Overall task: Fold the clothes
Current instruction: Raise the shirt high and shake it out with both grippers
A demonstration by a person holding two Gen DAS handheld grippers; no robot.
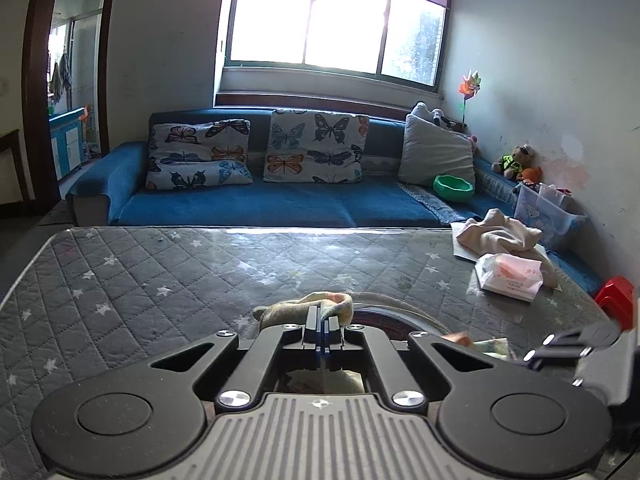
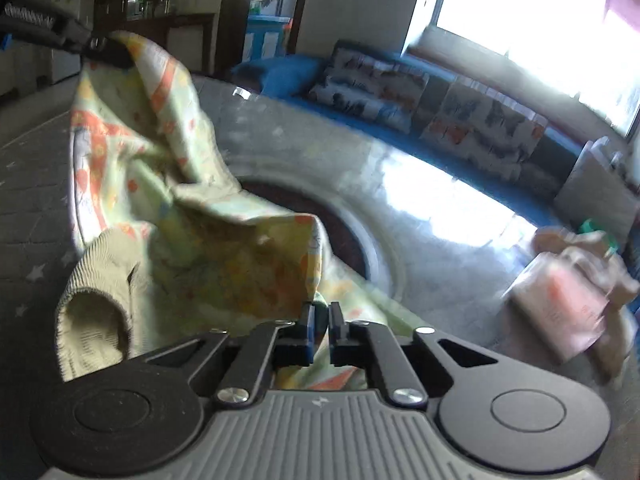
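A: Cotton, pale green with orange print. On the left wrist view the left gripper [image 1: 322, 326] has its jaws pinched tight on the garment [image 1: 310, 306], lifted over the quilted table [image 1: 160, 280], likely to shake it flat.

B: Right wrist view now: right gripper [image 2: 319, 316], jaws narrow, cloth running between them, a ribbed cuff [image 2: 96, 312] dangling. Blurred though, so the real grip is hard to call.

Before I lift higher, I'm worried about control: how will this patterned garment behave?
Likely floppy: the garment sags in creased folds between the left tongs and right tongs. Probably light, bunching easily. The ribbed cuff dangles loose and may swing.
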